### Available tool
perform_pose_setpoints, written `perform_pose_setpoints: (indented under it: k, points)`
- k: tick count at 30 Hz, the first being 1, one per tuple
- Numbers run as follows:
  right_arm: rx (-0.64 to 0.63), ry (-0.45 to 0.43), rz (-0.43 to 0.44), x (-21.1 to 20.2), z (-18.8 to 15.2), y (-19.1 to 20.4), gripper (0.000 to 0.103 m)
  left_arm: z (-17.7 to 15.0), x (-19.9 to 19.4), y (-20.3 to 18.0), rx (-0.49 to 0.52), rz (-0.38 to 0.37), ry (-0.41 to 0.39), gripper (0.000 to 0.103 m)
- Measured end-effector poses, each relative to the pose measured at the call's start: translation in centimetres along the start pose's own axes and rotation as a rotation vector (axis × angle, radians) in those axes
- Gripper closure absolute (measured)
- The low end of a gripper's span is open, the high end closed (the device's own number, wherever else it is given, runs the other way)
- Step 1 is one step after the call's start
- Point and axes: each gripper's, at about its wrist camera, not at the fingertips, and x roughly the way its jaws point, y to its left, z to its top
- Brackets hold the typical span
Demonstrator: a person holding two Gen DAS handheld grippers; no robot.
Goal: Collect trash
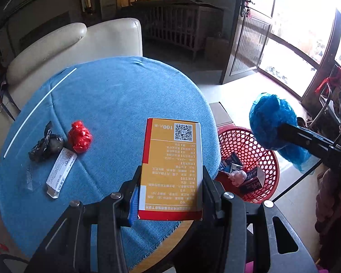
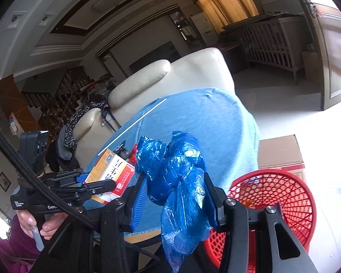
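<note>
My left gripper (image 1: 170,182) is clenched on an orange and red box (image 1: 171,168), its 2 jaws pressing the long sides so the printed face with the QR code looks up at my camera. The box is held above the near right edge of the round table (image 1: 116,95), over its blue cloth.

My right gripper (image 2: 175,195) is squeezed onto a crumpled blue plastic bag (image 2: 177,182); the jaws stand only narrowly apart with the plastic bunched between them, and a loose tail of it hangs below. In the left wrist view that bag (image 1: 270,122) hangs just above the red mesh basket (image 1: 247,145), which stands on the floor beside the table's right edge with a few wrappers already inside.

Still on the table near its left edge lie a black crumpled bag (image 1: 45,145), a red crumpled bag (image 1: 80,139) just beside it, a flat white carton (image 1: 59,173) touching both, and a small clear wrapper (image 1: 29,178) nearer the edge. A thin white stick (image 1: 38,111) lies along the far left edge.
</note>
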Motion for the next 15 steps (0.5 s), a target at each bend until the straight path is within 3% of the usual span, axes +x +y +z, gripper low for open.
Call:
perform_pose_setpoints:
  k: [15]
  points:
    - [0.121,-0.115,-0.132,-5.3,1.1,-6.3,0.055,1.7,1.1,-4.3,0.102,-0.066,-0.038,0.055]
